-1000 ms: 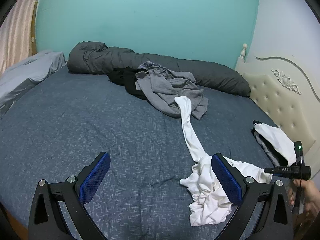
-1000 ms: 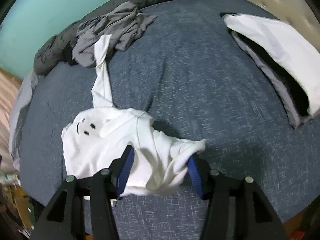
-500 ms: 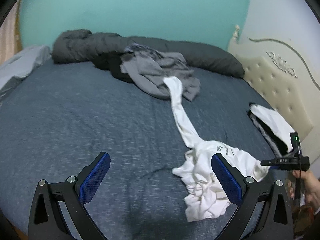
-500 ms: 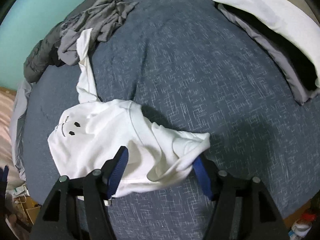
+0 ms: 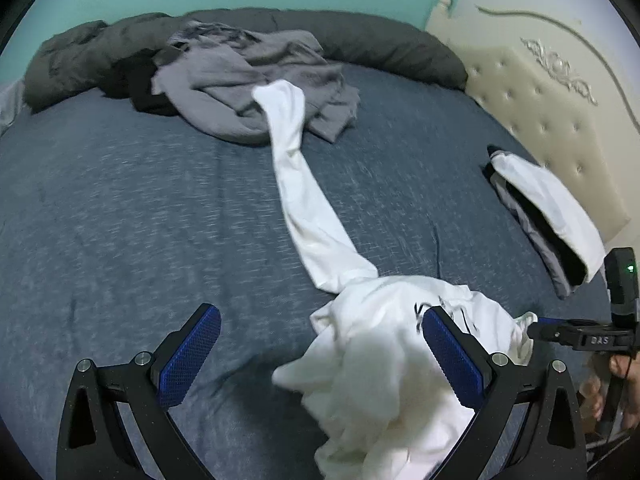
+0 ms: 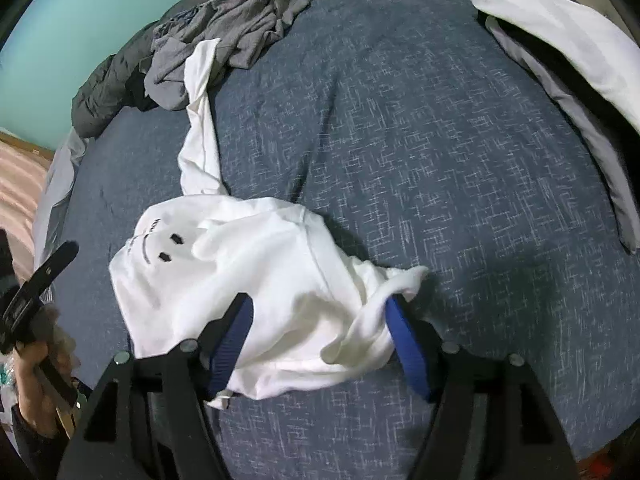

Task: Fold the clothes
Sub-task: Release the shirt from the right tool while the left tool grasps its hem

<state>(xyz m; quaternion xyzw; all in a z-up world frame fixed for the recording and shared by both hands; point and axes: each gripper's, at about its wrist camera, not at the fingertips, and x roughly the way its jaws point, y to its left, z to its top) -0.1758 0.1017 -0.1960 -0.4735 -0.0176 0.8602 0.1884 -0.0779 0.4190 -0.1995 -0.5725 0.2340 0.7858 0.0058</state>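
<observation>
Blue bed is carrying a bunched white sweatshirt; right gripper is pinching its hem, left gripper is hovering wide. Probably spreading it flat next.

White top: soft matt knit cloth, crumpled, small black print near centre-left of right wrist frame
Bedsheet: blue-grey heathered woven fabric, matt, slightly rough look
Grey clothes pile, upper centre of left wrist frame: thin matt jersey, wrinkled
Duvet roll behind it: dark grey, matt, puffy
Headboard, upper right: cream tufted upholstery, faint sheen, w/ carved trim
Gripper pads: blue textured rubber-like; frames matt black plastic, shiny metal screws
</observation>
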